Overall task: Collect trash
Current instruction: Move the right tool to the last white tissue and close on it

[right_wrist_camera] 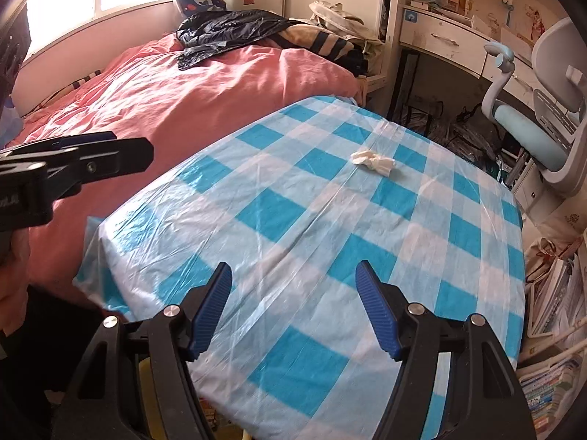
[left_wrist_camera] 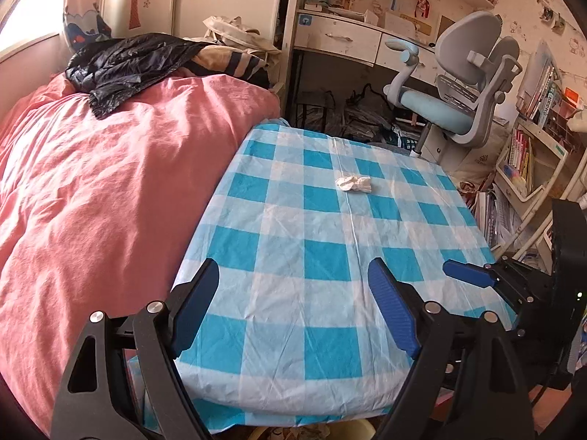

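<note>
A crumpled white tissue (left_wrist_camera: 353, 183) (right_wrist_camera: 373, 160) lies alone near the far middle of a table covered with a blue-and-white checked plastic cloth (left_wrist_camera: 315, 256) (right_wrist_camera: 330, 227). My left gripper (left_wrist_camera: 293, 271) hovers over the table's near edge, open, nothing between its blue pads. My right gripper (right_wrist_camera: 293, 273) is open too and empty, also over the near part of the table, well short of the tissue. In the left wrist view the right gripper (left_wrist_camera: 473, 275) shows at the right edge. In the right wrist view the left gripper (right_wrist_camera: 84, 157) reaches in from the left.
A bed with a pink cover (left_wrist_camera: 110, 183) (right_wrist_camera: 190, 95) borders the table's left side, with a black plastic bag (left_wrist_camera: 124, 62) (right_wrist_camera: 227, 31) on it. A grey and blue desk chair (left_wrist_camera: 458, 84) (right_wrist_camera: 539, 117) and a desk stand behind; shelves of books (left_wrist_camera: 528, 154) crowd the right.
</note>
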Tool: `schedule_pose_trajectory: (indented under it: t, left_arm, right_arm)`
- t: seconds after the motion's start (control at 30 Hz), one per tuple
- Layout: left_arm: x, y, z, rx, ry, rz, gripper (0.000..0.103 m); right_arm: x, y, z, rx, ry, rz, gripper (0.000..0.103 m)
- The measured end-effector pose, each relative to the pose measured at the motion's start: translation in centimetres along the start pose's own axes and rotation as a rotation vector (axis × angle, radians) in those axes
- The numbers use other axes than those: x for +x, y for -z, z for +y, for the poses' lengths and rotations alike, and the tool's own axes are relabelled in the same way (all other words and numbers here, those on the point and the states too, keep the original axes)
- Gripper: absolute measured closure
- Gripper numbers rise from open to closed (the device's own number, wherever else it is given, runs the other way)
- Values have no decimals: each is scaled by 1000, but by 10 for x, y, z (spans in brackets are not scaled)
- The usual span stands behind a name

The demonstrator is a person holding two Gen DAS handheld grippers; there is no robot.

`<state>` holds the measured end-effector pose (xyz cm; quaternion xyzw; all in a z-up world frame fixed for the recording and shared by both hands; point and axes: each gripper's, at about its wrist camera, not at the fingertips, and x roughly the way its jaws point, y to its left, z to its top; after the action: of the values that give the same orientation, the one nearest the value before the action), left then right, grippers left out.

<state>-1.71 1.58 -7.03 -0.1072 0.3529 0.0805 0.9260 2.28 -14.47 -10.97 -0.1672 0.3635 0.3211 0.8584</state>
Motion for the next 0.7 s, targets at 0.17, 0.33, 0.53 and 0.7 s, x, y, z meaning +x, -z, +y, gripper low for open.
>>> schedule_pose_trajectory:
  t: [0.17,0.33,0.53,0.7]
  left_arm:
    - [28,-24,-5,-20,10,5,22]
    - [51,-45,1,-63,-2,18,22]
    - [68,-60,5,-122,4,29,21]
    - [79,-65,3,-131,9,43,20]
  right_arm:
    - [30,-22,-20,17,13,1,35]
    - [58,-43,-37,36,23,6,35]
    - [92,-67,-61,71,35,30,35]
    - [117,-82,-81,114,43,41,38]
